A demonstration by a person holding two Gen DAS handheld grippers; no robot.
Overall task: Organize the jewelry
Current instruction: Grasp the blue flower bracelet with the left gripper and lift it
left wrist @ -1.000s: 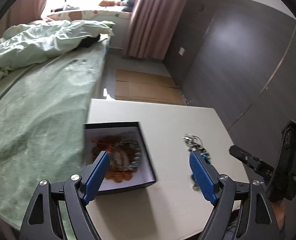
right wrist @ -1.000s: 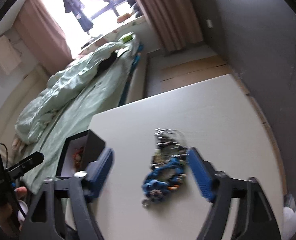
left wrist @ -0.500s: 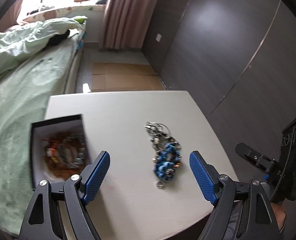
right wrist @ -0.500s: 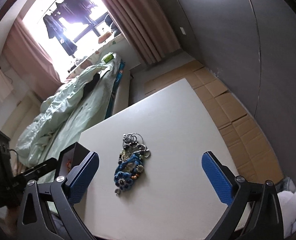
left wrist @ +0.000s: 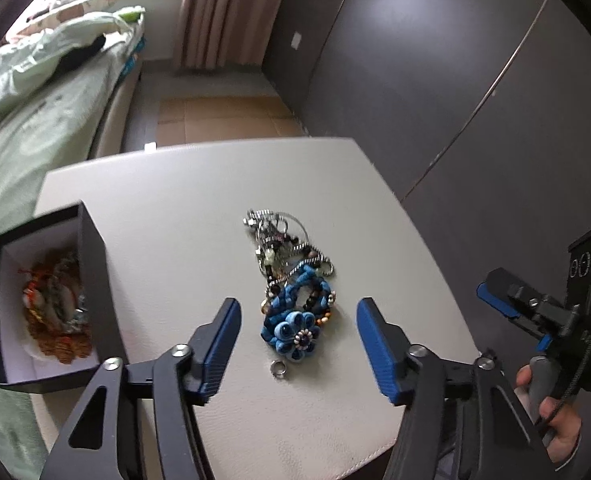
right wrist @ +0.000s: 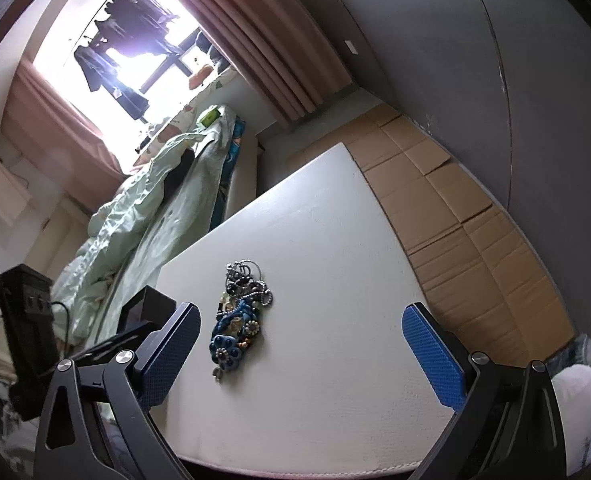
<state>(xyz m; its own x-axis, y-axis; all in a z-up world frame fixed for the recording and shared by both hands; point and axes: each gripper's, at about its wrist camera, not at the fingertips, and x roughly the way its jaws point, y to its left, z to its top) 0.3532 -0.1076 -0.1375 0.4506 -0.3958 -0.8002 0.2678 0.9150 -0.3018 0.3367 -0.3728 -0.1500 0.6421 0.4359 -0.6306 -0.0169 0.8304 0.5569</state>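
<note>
The left claw [left wrist: 298,336] hangs wide and empty, its ribbed blue pads bracketing the jewelry pile [left wrist: 293,292], likely lining up a pick. Nearest lies a small metal ring [left wrist: 278,369], then a braided blue fabric flower [left wrist: 293,330], then tangled silver chains [left wrist: 273,232] on the pale leathery surface [left wrist: 199,200]. Left sits the black box [left wrist: 91,264], open, holding beaded pieces. The right claw [right wrist: 301,354] gapes wide too, idle.

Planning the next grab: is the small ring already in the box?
No, the small ring lies on the table beside the blue flower piece.
</note>
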